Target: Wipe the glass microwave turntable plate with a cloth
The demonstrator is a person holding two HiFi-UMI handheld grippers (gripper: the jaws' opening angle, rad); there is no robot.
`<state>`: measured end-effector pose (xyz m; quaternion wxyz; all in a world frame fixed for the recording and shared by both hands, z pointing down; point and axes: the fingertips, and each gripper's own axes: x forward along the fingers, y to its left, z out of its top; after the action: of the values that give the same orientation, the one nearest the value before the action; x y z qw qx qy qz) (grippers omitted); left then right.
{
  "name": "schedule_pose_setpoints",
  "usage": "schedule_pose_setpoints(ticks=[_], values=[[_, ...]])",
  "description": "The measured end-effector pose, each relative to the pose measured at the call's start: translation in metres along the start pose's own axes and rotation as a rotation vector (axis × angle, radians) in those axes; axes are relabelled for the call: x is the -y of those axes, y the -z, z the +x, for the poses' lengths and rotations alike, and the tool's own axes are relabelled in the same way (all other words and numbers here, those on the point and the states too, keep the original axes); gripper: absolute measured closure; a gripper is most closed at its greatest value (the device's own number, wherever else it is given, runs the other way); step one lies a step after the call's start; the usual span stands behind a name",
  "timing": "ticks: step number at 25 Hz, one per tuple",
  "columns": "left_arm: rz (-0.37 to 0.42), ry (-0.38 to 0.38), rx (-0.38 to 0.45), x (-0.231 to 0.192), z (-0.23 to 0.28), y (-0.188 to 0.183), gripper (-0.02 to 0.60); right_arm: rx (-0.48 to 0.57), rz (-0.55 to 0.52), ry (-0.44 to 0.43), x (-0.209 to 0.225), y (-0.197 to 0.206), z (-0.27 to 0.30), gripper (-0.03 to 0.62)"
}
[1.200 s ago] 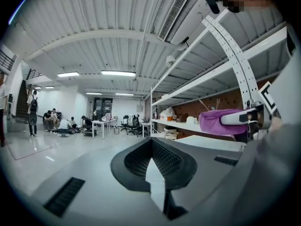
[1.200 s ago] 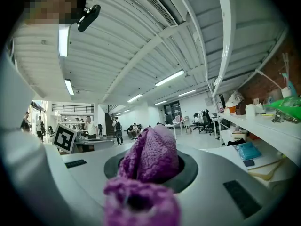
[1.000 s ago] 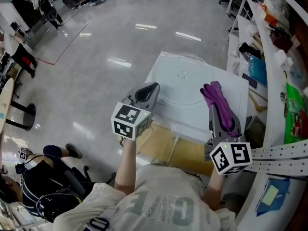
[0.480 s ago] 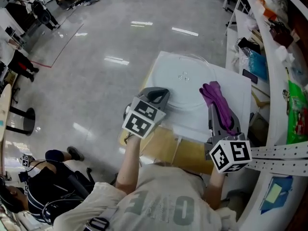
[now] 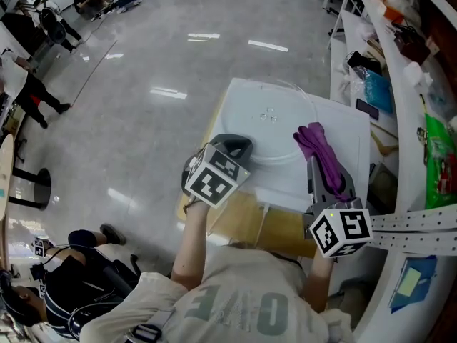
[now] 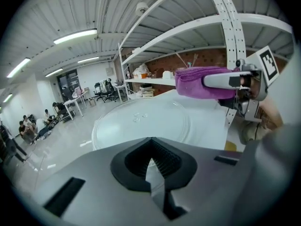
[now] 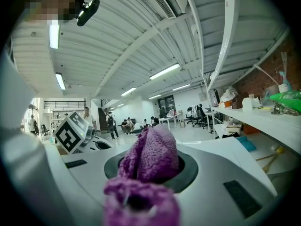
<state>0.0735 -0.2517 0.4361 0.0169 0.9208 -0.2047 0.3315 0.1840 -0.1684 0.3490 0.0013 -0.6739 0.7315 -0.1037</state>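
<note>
The clear round glass turntable plate (image 5: 275,123) lies flat on a white table (image 5: 351,131). My left gripper (image 5: 234,147) hovers at the plate's near left rim, jaws shut with nothing between them. In the left gripper view the plate (image 6: 141,122) spreads out just beyond the shut jaw tips (image 6: 151,149). My right gripper (image 5: 319,168) is shut on a purple cloth (image 5: 323,154), held above the table to the right of the plate. In the right gripper view the cloth (image 7: 151,158) bulges out of the jaws and hides the plate. The cloth (image 6: 203,83) also shows in the left gripper view.
A white perforated shelf unit (image 5: 410,84) with bags and boxes runs along the right. A yellow-brown box (image 5: 250,220) sits below the table's near edge. Glossy floor (image 5: 143,84) lies to the left, with people (image 5: 43,20) at the far left.
My left gripper has moved right and forward to the plate's near rim and turned, its marker cube now tilted. The right gripper with the cloth has hardly moved.
</note>
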Motion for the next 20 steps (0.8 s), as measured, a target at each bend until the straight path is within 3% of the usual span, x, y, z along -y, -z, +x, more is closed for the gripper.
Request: schedule_pose_setpoints(ticks=[10,20], values=[[0.019,0.060,-0.018,0.015,-0.003,0.002,0.580,-0.010,-0.003,-0.008,-0.005,0.004,-0.006,0.543],[0.114,0.126,-0.003,0.032,-0.007,0.005,0.580,-0.018,0.007,-0.006,-0.004,0.008,-0.016,0.543]])
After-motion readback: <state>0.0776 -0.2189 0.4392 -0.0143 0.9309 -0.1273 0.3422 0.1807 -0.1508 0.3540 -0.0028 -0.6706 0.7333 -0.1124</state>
